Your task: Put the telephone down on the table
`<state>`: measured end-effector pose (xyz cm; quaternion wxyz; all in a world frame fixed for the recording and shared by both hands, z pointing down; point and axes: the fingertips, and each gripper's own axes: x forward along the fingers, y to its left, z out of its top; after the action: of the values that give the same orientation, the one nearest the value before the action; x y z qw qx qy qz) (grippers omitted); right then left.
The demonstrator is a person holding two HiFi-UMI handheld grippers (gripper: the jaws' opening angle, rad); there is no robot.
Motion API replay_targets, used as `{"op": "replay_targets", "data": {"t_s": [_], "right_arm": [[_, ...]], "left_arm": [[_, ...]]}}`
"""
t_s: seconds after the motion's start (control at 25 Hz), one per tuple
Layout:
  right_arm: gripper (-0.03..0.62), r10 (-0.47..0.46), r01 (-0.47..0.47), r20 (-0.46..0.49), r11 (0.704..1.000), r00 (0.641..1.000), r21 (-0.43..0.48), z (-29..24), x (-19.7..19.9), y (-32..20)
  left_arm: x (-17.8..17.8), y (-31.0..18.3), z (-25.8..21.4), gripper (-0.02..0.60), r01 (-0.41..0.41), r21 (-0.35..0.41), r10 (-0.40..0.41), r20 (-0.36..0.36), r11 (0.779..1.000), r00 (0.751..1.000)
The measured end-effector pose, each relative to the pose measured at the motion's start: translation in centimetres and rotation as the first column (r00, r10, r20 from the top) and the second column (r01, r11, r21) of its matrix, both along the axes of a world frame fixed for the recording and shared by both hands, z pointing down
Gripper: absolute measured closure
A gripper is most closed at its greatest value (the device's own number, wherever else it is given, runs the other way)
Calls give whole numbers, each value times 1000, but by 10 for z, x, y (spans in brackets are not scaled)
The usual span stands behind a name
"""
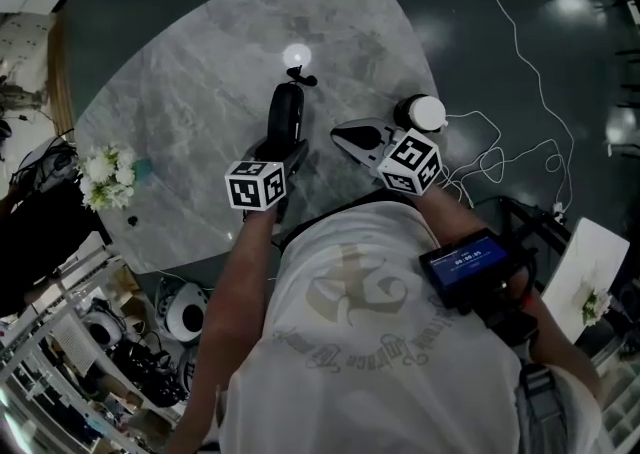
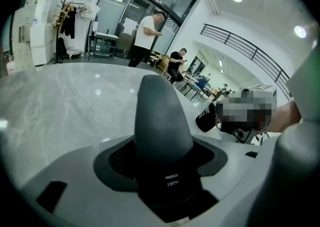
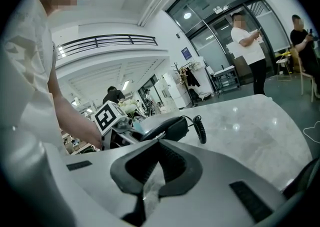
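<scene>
The phone [image 1: 285, 114] is not down yet, I judge. The left tongs [image 1: 288, 150] pinch its near end and hold it slanted over the middle of the surface [image 1: 190, 92]; lowering and release remain. That hand slants down and away. The right tongs [image 1: 352, 138], pressed together and empty, sit nearly level just to its right.

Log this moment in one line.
left gripper: shut on telephone | telephone: over table, contact unclear | right gripper: shut, empty | task: not yet done
</scene>
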<state>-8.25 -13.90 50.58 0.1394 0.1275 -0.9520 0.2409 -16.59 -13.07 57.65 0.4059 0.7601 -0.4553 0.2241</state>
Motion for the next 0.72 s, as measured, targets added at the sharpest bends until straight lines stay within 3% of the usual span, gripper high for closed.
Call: {"op": "replay_targets", "data": {"t_s": [0.4,0.72], "right_arm": [[579,36,-36,-13,999,999,-22,7,9,3],[579,31,-32,-24,999,999,-36,14,9,8]], "left_arm": [[12,0,26,290,-112,-26,114,101,993,988],[13,15,49,290,-135,-74,145,146,988,979]]}}
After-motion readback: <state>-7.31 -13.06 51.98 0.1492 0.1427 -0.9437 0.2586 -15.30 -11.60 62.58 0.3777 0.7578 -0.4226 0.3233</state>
